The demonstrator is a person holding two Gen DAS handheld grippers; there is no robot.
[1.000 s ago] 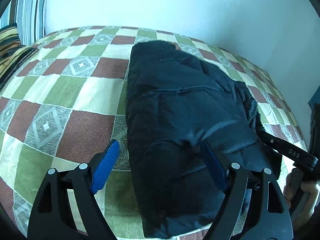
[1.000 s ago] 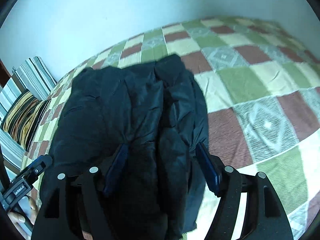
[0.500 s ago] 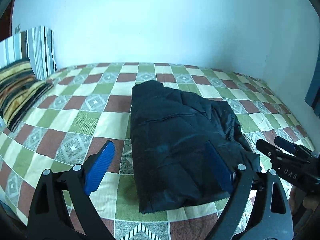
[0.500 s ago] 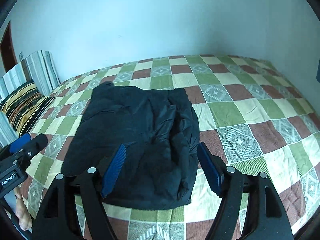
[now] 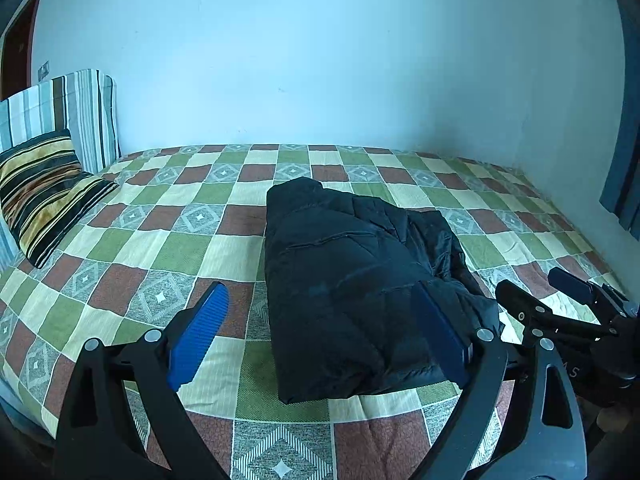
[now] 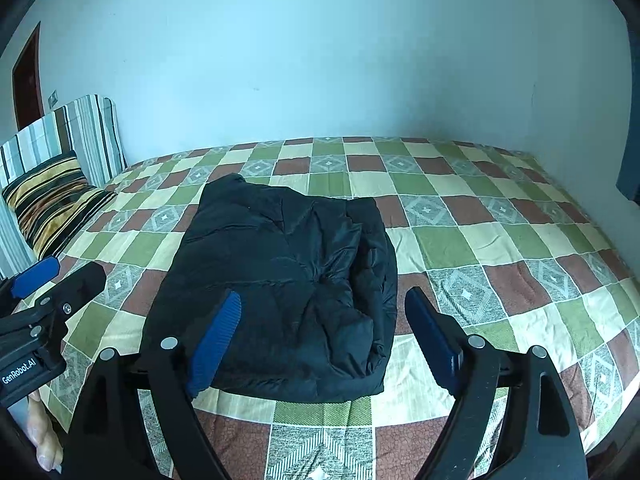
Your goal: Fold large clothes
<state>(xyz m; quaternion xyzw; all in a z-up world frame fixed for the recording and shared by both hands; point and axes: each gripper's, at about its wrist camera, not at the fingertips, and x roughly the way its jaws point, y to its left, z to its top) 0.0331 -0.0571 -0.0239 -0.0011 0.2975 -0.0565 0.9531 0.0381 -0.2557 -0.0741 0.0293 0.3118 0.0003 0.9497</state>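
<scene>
Left gripper: left gripper [image 5: 320,330] fills the bottom of the left wrist view, jaws wide apart with nothing between the blue pads [image 5: 198,338]; the left one has just been opening a little, now steady.
Jacket, left view: black jacket [image 5: 360,292] lies folded into a rough block in the middle of the frame, beyond the pads and touched by neither.
Only in left view: right gripper seen from the side at lower right [image 5: 560,304], black with a blue pad; a dark blue curtain [image 5: 624,160] down the right edge.
Right gripper: in the right wrist view the right gripper [image 6: 324,334] takes the bottom of the frame, jaws spread and clear of the cloth; they have just been opening wider.
Jacket, right view: sits at centre left, its near edge behind the left pad; puffy, creased, a thick fold along its right side.
Only in right view: left gripper at the left edge, marked "GenRobot.AI"; a fingertip [image 6: 44,444] of the person at lower left; a brown door [image 6: 28,80] at upper left.
Surface: bedspread [image 6: 500,240] checked in green, cream, rust and grey diamonds, covering the whole bed.
Room: pale blue wall [image 5: 320,60] behind; striped pillows [image 5: 44,184] at the left, one yellow and black, one grey and white upright behind it.
</scene>
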